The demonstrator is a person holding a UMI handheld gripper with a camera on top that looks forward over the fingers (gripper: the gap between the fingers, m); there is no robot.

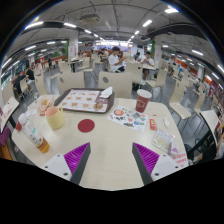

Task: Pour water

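My gripper (112, 160) hovers over the near part of a round cream table (105, 140), open, with only bare tabletop between the two purple pads (147, 158). A pitcher-like container of yellowish liquid (53, 116) stands at the table's left side, well beyond the left finger. A dark red cup (143, 101) stands at the far right of the table. A small red round coaster (86, 126) lies ahead of the fingers, near the middle.
A patterned placemat (82, 99) lies at the far side. A bottle with an orange base (36, 139) and other small items crowd the left edge; packets (128, 118) and boxes (165, 140) lie at the right. Chairs, tables and seated people fill the room beyond.
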